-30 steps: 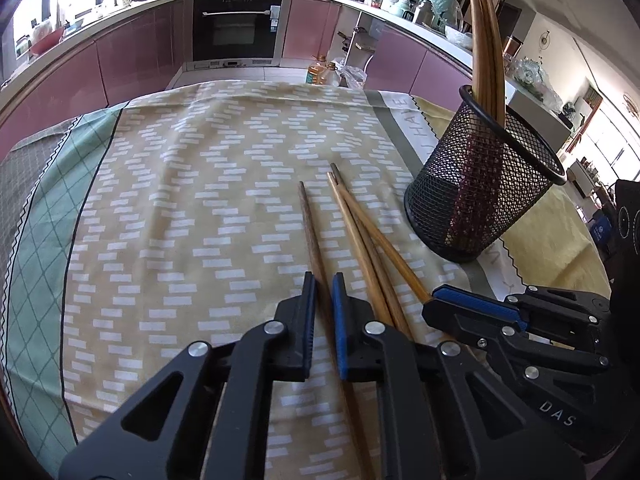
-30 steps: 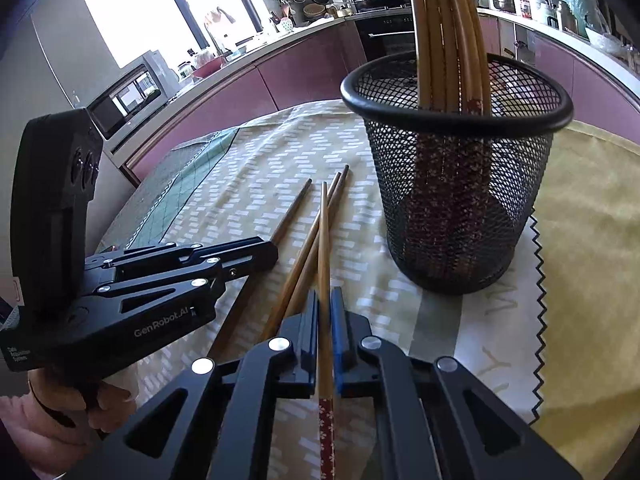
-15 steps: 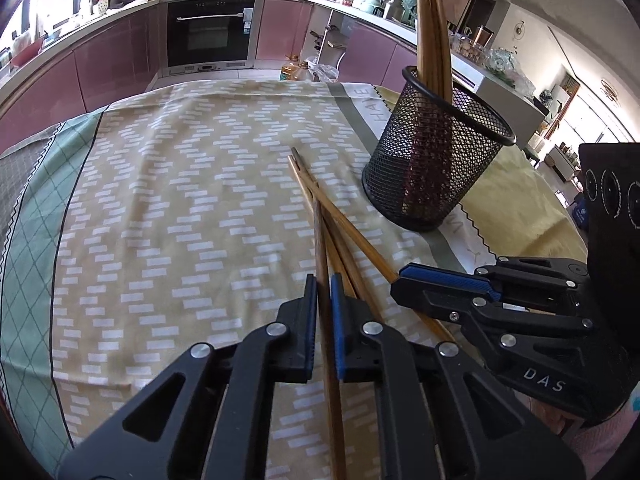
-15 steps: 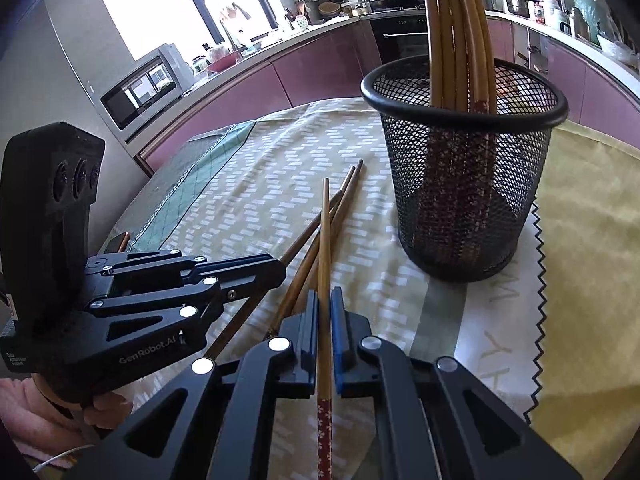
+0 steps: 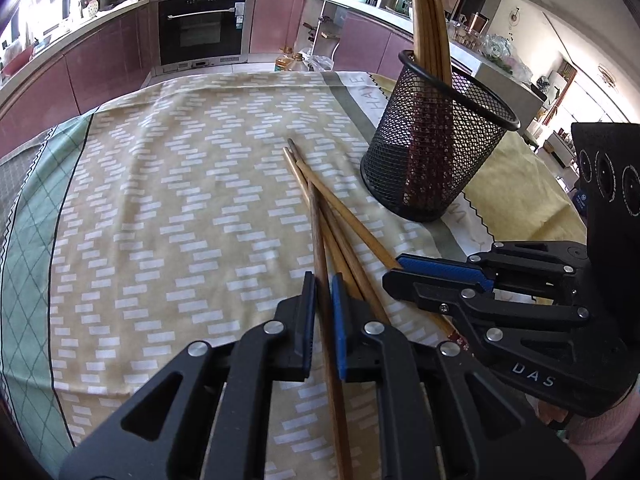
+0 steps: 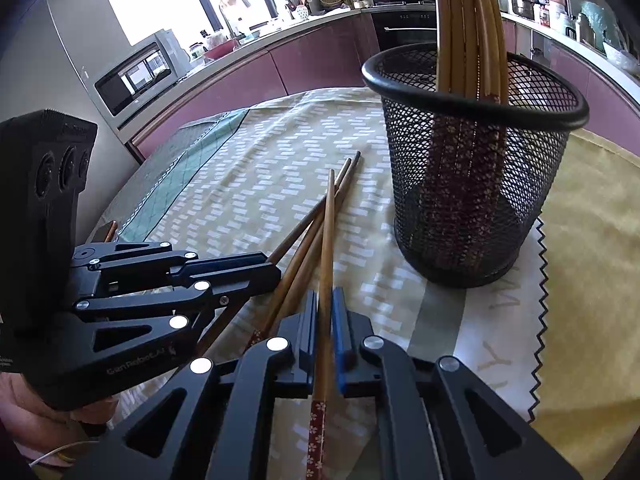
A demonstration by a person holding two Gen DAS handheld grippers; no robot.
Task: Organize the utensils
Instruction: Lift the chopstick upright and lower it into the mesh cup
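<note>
My left gripper (image 5: 323,292) is shut on a dark wooden chopstick (image 5: 318,232) that points forward over the cloth. My right gripper (image 6: 324,308) is shut on a lighter chopstick (image 6: 329,220) with a red flowered end. Two more chopsticks (image 5: 348,216) lie crossed on the cloth between the grippers; they also show in the right wrist view (image 6: 308,236). A black mesh holder (image 5: 436,152) stands upright to the right with several chopsticks in it; it also shows in the right wrist view (image 6: 472,168). The right gripper shows in the left wrist view (image 5: 436,268), the left gripper in the right wrist view (image 6: 224,268).
A yellow patterned tablecloth (image 5: 180,200) with a green border covers the table. Kitchen cabinets and an oven (image 5: 202,32) stand beyond the far edge. A microwave (image 6: 136,76) sits on the counter at the left.
Both grippers have lifted and pulled back a little with their chopsticks. The left chopstick now angles across the two lying ones.
</note>
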